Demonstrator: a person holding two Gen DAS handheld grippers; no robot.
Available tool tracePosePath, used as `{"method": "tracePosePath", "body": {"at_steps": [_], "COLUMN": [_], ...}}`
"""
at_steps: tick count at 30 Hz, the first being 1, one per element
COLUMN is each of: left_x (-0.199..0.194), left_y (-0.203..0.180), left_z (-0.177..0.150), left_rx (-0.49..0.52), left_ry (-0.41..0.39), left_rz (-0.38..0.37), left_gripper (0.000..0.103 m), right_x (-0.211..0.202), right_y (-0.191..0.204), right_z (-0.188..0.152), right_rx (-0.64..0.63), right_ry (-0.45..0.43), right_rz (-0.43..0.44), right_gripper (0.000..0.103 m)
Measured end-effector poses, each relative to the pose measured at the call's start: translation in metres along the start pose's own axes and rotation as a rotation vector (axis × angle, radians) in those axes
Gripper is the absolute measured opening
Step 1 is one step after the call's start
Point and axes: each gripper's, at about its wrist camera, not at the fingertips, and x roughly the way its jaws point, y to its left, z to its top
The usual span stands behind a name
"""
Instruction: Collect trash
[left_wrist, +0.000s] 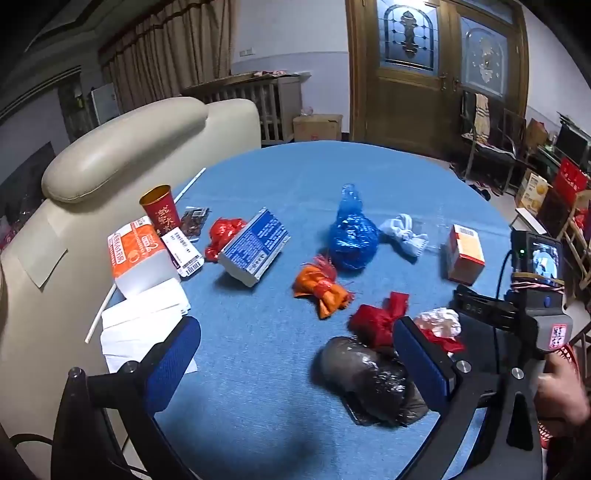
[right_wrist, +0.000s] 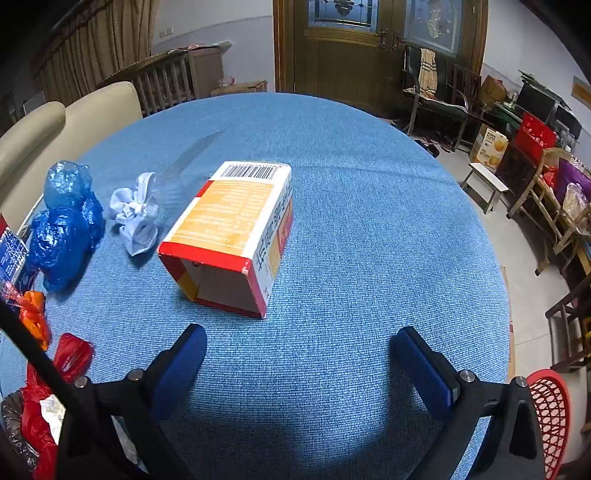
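Trash lies scattered on a round blue table (left_wrist: 258, 350). In the left wrist view I see a black knotted bag (left_wrist: 365, 380), a red bag (left_wrist: 376, 321), an orange bag (left_wrist: 321, 291), a blue bag (left_wrist: 352, 232), a white wad (left_wrist: 404, 232), a blue-white box (left_wrist: 255, 245) and an orange-white carton (left_wrist: 136, 254). My left gripper (left_wrist: 295, 354) stands open above the cloth, the black bag just inside its right finger. My right gripper (right_wrist: 299, 362) is open and empty, a short way in front of the open-ended orange box (right_wrist: 236, 232). The red mesh basket (right_wrist: 550, 413) sits at the table's right edge.
A beige sofa (left_wrist: 122, 155) borders the table's left side. A red cup (left_wrist: 160, 208), white papers (left_wrist: 144, 325) and a straw lie near that edge. Chairs, a stool (right_wrist: 484, 186) and stacked boxes crowd the floor on the right. A hand (left_wrist: 561, 391) holds the right gripper.
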Motion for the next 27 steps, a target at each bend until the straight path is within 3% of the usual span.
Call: {"method": "tracePosePath", "body": {"at_steps": [5,9,13,20,27], "left_x": [-0.005,-0.01,-0.022,-0.037,-0.054], "left_y": [0.001,0.006,0.015,0.021,0.015], "left_z": [-0.004,-0.004,-0.004,-0.015,-0.016], "left_rx": [0.009,0.004,-0.006,-0.024,-0.015], "left_ry": [0.012,0.006,-0.018,-0.035,-0.067], "left_rz": [-0.003,0.012,0.03,0.049,0.053], "left_gripper": [0.103,0.103,0.103,0.103,0.103], "right_x": [-0.001,-0.008,-0.052,-0.173,-0.234], "right_y": [0.001,-0.005,-0.015,-0.019,0.004], "right_z": [-0.001,-0.004,-0.021,-0.042,-0.06], "right_rx": [-0.009,-0.023,-0.023,-0.097,-0.184], "right_ry": [0.007,0.098,0.013,-0.159,-0.212], "right_rz": [0.005,0.029,0.015,0.022,0.039], "right_gripper": [0.103,0.103,0.103,0.103,0.103]}}
